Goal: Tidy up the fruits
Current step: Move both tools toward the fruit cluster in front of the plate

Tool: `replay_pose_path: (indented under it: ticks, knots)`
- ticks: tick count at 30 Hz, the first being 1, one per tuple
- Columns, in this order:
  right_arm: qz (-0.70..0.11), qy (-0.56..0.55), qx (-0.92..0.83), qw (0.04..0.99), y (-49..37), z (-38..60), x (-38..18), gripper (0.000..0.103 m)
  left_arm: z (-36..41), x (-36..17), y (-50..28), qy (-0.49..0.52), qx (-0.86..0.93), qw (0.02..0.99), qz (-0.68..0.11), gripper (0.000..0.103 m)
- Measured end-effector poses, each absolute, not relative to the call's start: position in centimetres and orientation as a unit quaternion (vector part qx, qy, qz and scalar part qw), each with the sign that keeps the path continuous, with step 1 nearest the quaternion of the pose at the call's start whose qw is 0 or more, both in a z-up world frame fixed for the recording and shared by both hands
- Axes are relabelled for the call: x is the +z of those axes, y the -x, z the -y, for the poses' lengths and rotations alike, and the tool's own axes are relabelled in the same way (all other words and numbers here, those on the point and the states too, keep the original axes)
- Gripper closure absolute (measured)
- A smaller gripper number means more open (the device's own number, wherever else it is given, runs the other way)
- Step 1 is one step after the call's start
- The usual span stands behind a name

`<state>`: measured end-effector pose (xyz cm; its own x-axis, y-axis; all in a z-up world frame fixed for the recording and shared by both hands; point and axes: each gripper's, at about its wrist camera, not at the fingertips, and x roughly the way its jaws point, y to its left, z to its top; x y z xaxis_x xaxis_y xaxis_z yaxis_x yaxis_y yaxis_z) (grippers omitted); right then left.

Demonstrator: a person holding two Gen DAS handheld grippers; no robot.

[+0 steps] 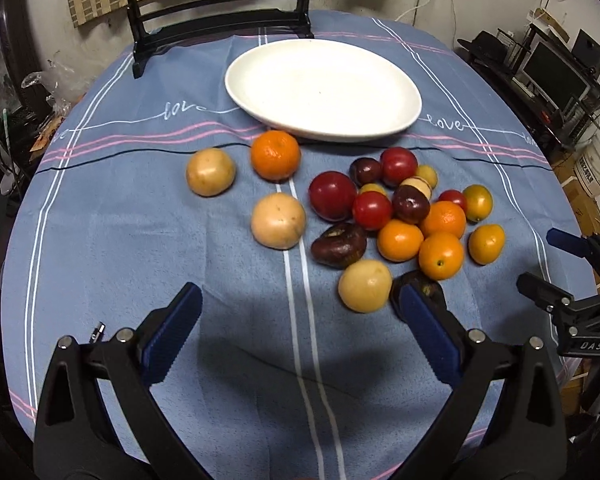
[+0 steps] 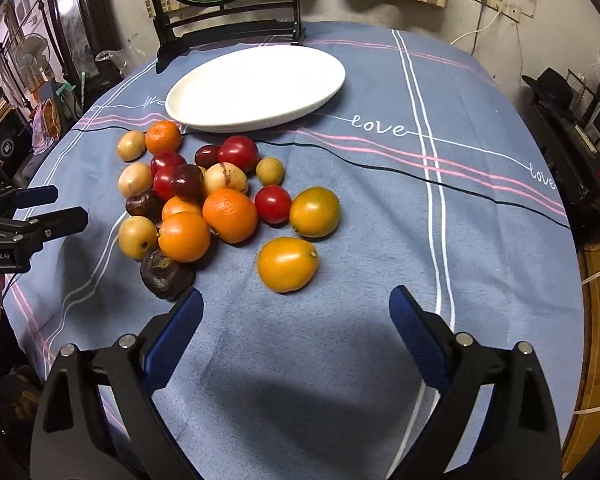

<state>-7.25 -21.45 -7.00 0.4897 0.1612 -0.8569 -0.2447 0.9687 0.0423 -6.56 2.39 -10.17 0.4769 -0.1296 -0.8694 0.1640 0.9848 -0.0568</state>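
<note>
**Fruit heaped below an empty plate**

Both grippers hover over the blue cloth [image 1: 140, 240], jaws spread wide and holding nothing. From the left gripper [image 1: 300, 308], the fruits [image 1: 396, 216] cluster at one o'clock, the white plate [image 1: 324, 88] at twelve. From the right gripper [image 2: 296, 304], the pile sits at eleven o'clock, one yellow fruit [image 2: 287, 264] nearest, just ahead.

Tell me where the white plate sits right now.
The white plate sits empty at the table's far side, just beyond the fruit pile, in front of the black mirror stand.
</note>
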Motion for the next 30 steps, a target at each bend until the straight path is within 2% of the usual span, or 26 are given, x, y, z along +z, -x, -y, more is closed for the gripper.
replay_pose_path:
  ticks: [3, 7, 14, 19, 24, 27, 30]
  knots:
    - [-0.503, 0.043, 0.111, 0.856, 6.8, 21.3, -7.7, 0.012, -1.6, -10.8, 6.5, -0.022, -0.093, 0.854, -0.511, 0.002]
    - [-0.515, 0.023, 0.112, 0.849, 6.4, 21.5, -8.3, 0.012, -0.7, -11.8, 6.1, -0.025, -0.095, 0.850, -0.518, 0.002]
    - [-0.485, -0.005, 0.147, 0.862, 2.0, 18.7, -5.9, 0.012, -3.0, -11.0, 5.6, 0.004, -0.073, 0.854, -0.516, 0.003]
    - [-0.485, 0.059, 0.155, 0.859, -2.1, 12.7, -8.0, 0.012, -5.3, -10.4, 5.6, 0.028, -0.046, 0.856, -0.514, 0.003]
    - [-0.503, 0.040, 0.166, 0.847, -0.4, 15.5, -9.4, 0.010, -6.7, -10.3, 6.3, 0.041, -0.035, 0.858, -0.511, 0.003]
    - [-0.490, 0.110, 0.131, 0.855, 2.1, 16.8, -8.9, 0.009, -7.1, -10.5, 6.0, 0.048, -0.036, 0.856, -0.513, 0.003]
    - [-0.493, 0.113, 0.123, 0.854, 3.4, 18.8, -8.9, 0.009, -6.3, -10.6, 5.5, 0.044, -0.049, 0.856, -0.513, 0.003]
